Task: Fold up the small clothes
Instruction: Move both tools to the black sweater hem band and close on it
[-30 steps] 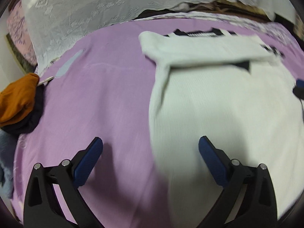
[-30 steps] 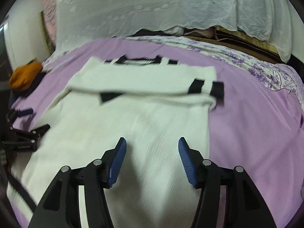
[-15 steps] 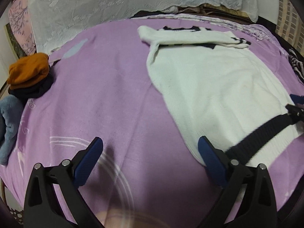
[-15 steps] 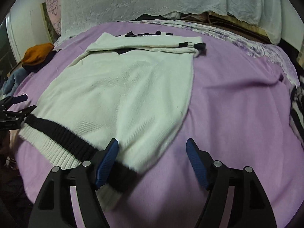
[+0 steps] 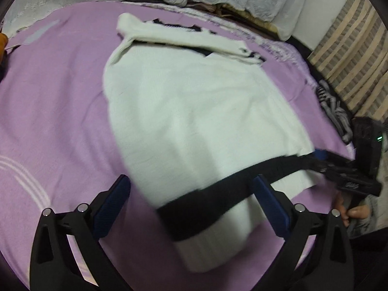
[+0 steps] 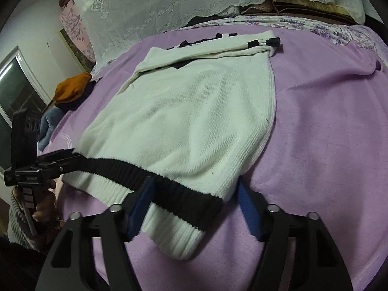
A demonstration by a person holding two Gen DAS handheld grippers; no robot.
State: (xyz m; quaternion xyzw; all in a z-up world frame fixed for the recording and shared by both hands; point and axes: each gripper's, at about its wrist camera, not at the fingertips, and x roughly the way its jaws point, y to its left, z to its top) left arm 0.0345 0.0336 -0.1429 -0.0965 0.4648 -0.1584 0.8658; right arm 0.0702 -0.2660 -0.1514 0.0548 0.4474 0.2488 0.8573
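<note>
A white knit sweater [image 5: 194,97] with a black band above its hem lies flat on the purple bedspread [image 5: 60,97]. Its sleeves are folded across the top. In the left wrist view my left gripper [image 5: 191,191] stands open, with the hem's left corner lying between its fingers. My right gripper [image 5: 317,160] shows at the far end of the black band. In the right wrist view the sweater [image 6: 194,111] fills the middle. My right gripper [image 6: 194,202] straddles the hem's right corner, its jaws closing with the cloth still lying loose between them. My left gripper [image 6: 70,157] sits at the hem's other corner.
An orange garment [image 6: 70,89] on a dark one and a blue-grey cloth [image 6: 48,126] lie at the bed's left edge. A white lace cover [image 6: 169,4] drapes the head end. A black-and-white striped garment [image 5: 332,106] lies off the right edge.
Both grippers have drawn back from over the sweater's body to its hem. Each now has a hem corner between its fingers. The right jaws widened, then narrowed a little.
</note>
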